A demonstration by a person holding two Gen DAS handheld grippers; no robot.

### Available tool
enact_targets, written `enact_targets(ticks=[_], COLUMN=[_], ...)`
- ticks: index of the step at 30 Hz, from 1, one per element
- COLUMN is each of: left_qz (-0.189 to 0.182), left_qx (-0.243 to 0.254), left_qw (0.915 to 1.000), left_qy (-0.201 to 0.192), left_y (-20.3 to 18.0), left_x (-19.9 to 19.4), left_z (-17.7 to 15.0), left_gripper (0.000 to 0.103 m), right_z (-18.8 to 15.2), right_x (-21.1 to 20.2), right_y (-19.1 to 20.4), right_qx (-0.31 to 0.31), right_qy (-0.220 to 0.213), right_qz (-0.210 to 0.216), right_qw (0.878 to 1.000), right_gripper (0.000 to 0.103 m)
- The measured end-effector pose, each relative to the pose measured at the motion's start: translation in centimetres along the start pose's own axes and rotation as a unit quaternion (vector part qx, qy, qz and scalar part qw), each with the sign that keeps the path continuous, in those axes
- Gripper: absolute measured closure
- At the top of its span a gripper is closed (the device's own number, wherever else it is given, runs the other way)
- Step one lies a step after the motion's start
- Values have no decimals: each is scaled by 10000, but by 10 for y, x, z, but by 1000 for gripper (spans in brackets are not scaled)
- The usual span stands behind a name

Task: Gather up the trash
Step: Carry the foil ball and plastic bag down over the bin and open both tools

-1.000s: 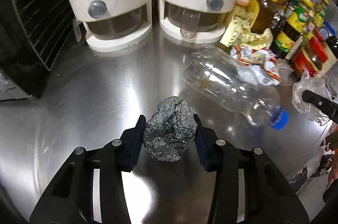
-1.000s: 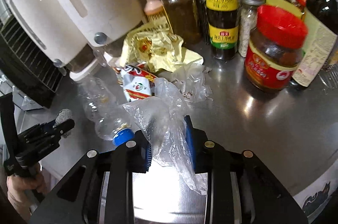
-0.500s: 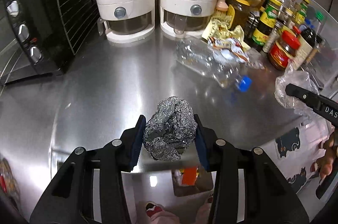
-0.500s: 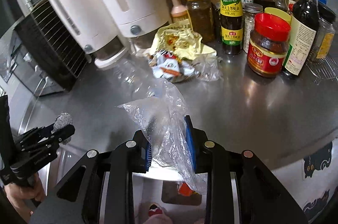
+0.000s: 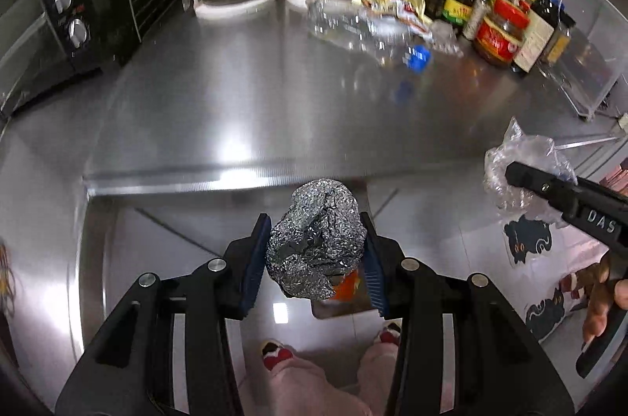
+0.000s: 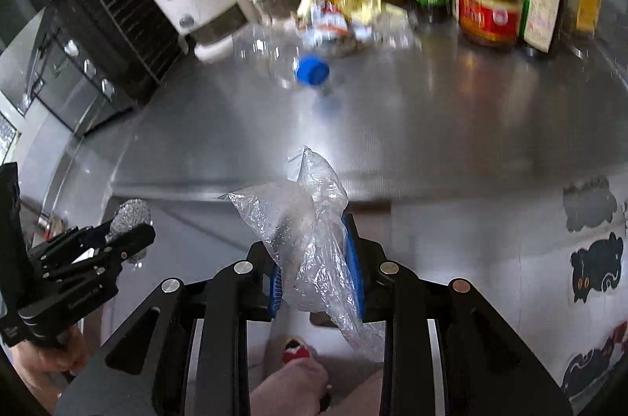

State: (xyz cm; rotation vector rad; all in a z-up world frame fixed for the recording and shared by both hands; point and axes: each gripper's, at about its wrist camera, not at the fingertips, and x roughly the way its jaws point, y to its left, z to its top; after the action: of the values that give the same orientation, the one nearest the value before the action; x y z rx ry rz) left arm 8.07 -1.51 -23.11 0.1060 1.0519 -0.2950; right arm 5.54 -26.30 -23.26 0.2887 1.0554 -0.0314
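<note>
Left hand-held gripper (image 5: 314, 259) clamps the crumpled silver foil ball (image 5: 316, 239); right hand-held gripper (image 6: 316, 267) pinches the clear plastic bag (image 6: 310, 239). We hold both beyond the steel table (image 5: 274, 102) edge, presumably for binning.

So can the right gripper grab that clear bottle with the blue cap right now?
Probably not. The right gripper is shut on a plastic bag and sits off the counter edge, away from the bottle.

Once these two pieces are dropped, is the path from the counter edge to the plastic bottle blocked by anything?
Nothing visible blocks it. The plastic bottle lies on its side on the counter, with bare steel between it and the front edge. Wrappers and jars sit behind and beside it.
</note>
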Motion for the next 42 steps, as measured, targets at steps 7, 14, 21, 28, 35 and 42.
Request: enact_targets(ticks=[7,14,21,28,35,42], left_qz=[-66,-109,-284,-213,-312,-428], left_qx=[-79,-152,-160,-105,-126,-129], left_qw=[9991,9978,9946,9908,9861,9828], left_qy=[405,641,985,1330,1628,1790], left_y=[0,-2,-7,-11,-10,-14], left_x=[31,84,147,198,230,243], left_z=[-37,-61,-77,-87,-97,-99], left_gripper=[61,61,61,61,61,60], right_z=[-39,-62,-74,-86,-93,-84], right_x=[36,94,144,189,221,232], right_y=[-7,-20,-32,-46,-49,-55], right_qx=[66,184,348,523,747,858], right_qy=[495,937,1092,1342,1565,1647], right_qz=[-76,-124,-16,-206,-314,-327], right_qw=[9987,9954,9934,9894,9843,9821], right_gripper=[75,75,75,75,73,72])
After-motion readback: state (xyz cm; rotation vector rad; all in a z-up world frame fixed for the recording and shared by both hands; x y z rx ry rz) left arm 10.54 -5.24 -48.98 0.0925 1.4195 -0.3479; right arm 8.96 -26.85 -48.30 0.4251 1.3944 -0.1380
